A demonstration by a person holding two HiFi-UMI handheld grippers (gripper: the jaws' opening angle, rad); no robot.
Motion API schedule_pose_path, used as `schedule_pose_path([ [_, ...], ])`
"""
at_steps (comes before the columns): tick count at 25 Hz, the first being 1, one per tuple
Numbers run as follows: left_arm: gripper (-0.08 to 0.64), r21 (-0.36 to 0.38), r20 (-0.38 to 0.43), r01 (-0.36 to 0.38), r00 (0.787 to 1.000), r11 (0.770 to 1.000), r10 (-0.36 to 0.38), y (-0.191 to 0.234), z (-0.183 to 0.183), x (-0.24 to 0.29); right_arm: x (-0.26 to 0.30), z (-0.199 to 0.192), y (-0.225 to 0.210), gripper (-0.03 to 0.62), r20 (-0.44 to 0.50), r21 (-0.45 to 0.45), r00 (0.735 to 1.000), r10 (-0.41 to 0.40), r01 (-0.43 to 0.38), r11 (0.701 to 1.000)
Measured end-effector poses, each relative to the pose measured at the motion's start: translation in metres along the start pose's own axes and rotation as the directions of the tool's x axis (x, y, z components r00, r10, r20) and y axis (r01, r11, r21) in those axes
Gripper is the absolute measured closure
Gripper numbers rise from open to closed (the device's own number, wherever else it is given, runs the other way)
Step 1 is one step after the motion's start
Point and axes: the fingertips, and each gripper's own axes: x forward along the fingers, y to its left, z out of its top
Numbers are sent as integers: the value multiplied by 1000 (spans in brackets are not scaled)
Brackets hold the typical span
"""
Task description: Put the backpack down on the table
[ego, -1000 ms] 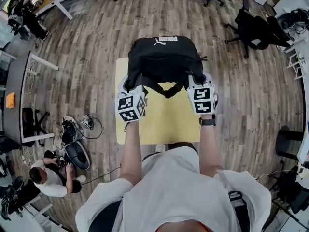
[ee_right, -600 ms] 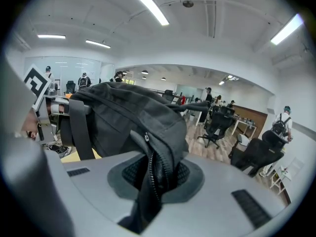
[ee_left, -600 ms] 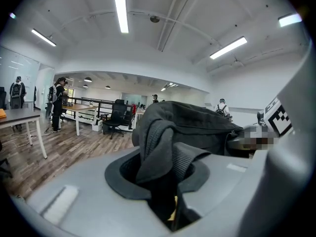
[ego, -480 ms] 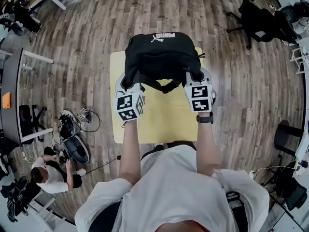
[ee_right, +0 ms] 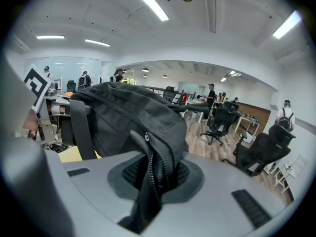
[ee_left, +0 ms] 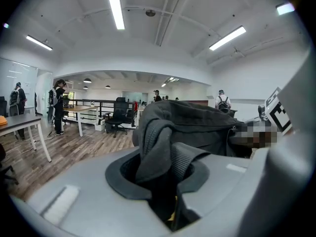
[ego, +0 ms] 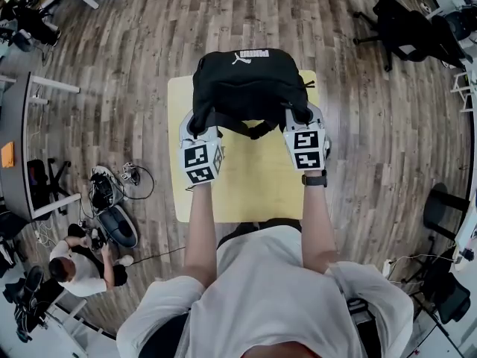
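**A:** What does the head view show?

**B:** A black backpack (ego: 250,80) covers the far edge of the yellow counter (ego: 257,192), reaching almost from one far corner to the other. The left hand-held gripper (ego: 196,127) has the bag's near left side. The right hand-held gripper (ego: 300,118) has its near right side. A black strap (ego: 257,130) droops between them over the counter's middle.

**A:** Is the bag resting on the counter?

**B:** I cannot tell from above.

**A:** And the left gripper view?

**B:** The jaws have just been closing. A fold of the backpack's dark fabric, with a ribbed band beside it, is pinched between them and fills the narrow gap. The bulk of the bag rises just beyond. The other gripper's marker cube (ee_left: 279,115) shows at the right.

**A:** The right gripper view?

**B:** The jaws are nearly together, clamped on a fold of fabric that carries a zipper (ee_right: 150,167). The bag bulges above and to the left. A strip of yellow counter shows beneath it there.

**A:** What is around the counter?

**B:** There is a wooden floor (ego: 134,66) and office chairs (ego: 406,32) well beyond the far right corner. A person (ego: 74,263) sits on the floor off the near left corner.
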Motion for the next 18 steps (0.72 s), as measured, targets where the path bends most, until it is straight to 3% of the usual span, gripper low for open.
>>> schedule_pose_path([
  [18, 476, 11, -85, 23, 996, 1000, -22, 0, -56, 36, 44, -52, 0, 555, -71, 28, 997, 24, -22, 999],
])
